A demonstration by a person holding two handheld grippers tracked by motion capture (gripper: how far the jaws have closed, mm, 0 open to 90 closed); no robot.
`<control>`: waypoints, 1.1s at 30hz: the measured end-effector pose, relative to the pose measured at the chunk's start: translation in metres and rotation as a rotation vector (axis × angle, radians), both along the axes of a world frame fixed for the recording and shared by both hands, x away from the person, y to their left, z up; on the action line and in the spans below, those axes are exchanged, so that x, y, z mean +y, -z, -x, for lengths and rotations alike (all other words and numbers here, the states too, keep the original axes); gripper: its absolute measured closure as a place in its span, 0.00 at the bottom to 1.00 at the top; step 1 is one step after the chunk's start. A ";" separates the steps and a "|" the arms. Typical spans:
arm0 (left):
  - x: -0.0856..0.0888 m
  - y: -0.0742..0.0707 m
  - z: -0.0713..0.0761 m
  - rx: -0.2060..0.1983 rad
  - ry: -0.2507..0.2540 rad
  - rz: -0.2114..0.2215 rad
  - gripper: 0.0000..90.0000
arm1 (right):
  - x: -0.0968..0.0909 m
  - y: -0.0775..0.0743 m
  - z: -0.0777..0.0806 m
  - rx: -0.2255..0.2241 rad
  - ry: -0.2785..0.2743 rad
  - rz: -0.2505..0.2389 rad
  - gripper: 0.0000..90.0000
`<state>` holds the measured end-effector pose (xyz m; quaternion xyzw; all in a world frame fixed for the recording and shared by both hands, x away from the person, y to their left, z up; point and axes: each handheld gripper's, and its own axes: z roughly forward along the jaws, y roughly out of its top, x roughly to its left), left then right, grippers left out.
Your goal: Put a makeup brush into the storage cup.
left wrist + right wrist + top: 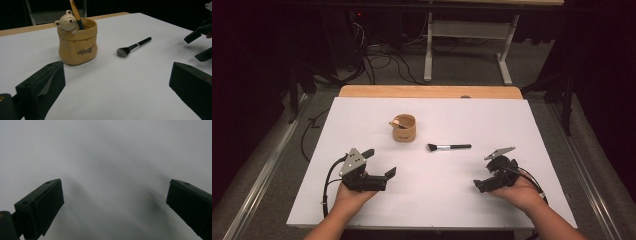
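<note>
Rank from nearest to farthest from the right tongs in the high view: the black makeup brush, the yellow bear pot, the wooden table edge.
1. Black makeup brush, just ahead-left of the right tongs.
2. Yellow bear pot, farther left.
3. Wooden table edge, at the far side.

White table (432, 200) is lit brightly from above; surroundings are left dark. Soft, faint shadows are cast beside pot (77, 45) and brush (132, 47). High view is slightly soft and low-resolution. In the right gripper view, diffuse jaw shadows are spread over the table; near jaws are blurred.
</note>
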<state>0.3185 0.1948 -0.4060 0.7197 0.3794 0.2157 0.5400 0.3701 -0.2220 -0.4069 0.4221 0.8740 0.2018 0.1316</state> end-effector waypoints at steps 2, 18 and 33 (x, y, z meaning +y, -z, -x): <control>0.000 0.000 -0.001 0.000 0.004 -0.006 0.01 | 0.000 -0.003 -0.003 0.020 -0.005 0.015 0.03; 0.001 -0.002 0.001 -0.001 0.010 0.005 0.01 | 0.011 -0.013 -0.016 0.140 -0.074 0.131 0.02; 0.004 -0.003 0.001 0.002 0.021 0.014 0.01 | 0.023 -0.017 -0.034 0.180 -0.097 0.150 0.05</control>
